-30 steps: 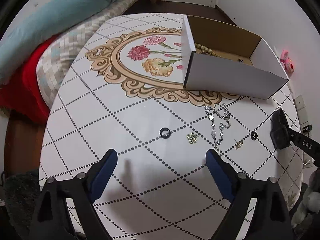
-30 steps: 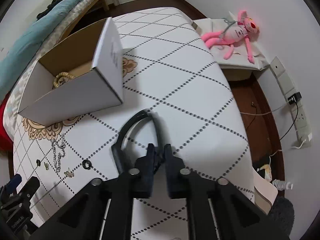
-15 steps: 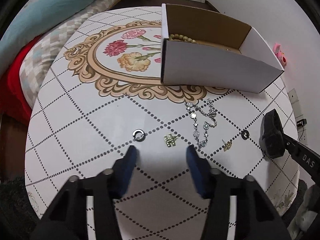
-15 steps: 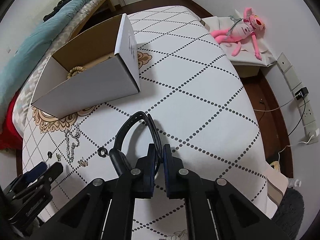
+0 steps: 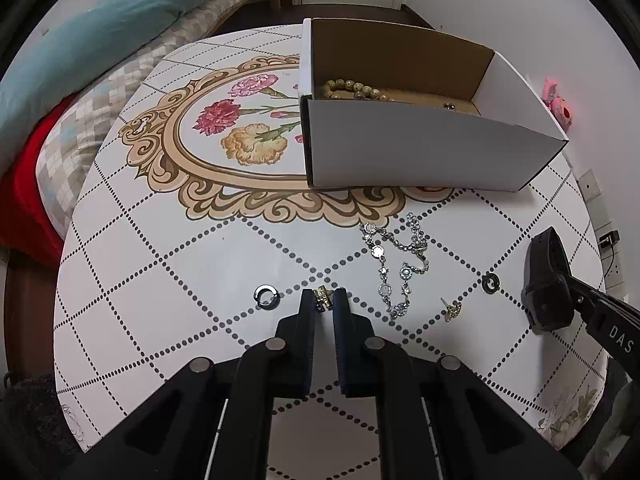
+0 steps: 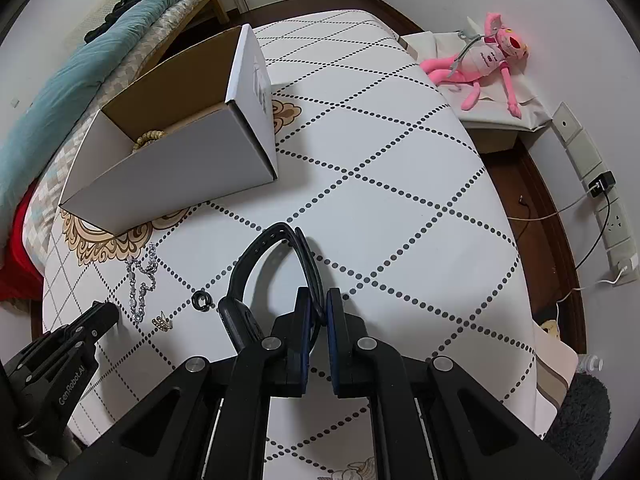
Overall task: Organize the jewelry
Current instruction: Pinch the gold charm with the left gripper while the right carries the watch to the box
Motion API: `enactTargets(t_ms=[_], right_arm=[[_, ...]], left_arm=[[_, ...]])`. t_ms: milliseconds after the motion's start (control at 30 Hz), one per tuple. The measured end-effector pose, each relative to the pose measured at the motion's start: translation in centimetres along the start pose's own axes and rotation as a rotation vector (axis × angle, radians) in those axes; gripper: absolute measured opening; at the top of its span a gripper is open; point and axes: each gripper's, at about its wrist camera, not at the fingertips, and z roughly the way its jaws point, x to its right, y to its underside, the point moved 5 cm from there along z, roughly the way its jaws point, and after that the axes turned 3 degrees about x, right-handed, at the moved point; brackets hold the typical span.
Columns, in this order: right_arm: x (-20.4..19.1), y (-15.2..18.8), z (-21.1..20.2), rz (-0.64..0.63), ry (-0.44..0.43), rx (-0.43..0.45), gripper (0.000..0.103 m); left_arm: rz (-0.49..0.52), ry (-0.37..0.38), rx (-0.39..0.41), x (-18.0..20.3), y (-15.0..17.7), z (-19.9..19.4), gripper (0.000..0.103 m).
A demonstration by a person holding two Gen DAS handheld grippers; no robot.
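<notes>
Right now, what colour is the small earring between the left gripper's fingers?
Gold earring, seen best in the left wrist view.

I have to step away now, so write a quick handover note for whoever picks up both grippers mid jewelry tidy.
Left gripper: jaws closed on the small gold earring, at table level.
Right gripper: jaws shut on the black watch strap.
Done: beaded bracelet lies in the white cardboard box.
Left on the dotted white table: silver crystal chain, two dark rings, second gold earring, plus the two held pieces. Box them all.
</notes>
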Motion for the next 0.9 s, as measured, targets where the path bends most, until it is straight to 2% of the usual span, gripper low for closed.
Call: enactTargets(t_ms=[267,600,767,900], right_arm=[[0.5,0.0,-0.6,0.013,-0.011,0.009,0.008],[-0.3,-1.5,-3.5,0.016,-0.068,0.066,0.008],[-2.4,-4.1,-6.0,0.000,-0.127,0.114,0.008],[-4.9,-7.8,-7.3,-0.040,-0.155,0.162,0.008]], left_arm=[[-0.001,0.016,0.029,0.4,-0.1,-1.2,0.002],[0.004,0.066,0.106,1.1,-1.6,-5.2,0.002],[-0.042,0.168,0.111,0.9,-4.2,-7.6,0.002],[-0.038,0.218,0.134,1.1,-8.6,-8.9,0.002]])
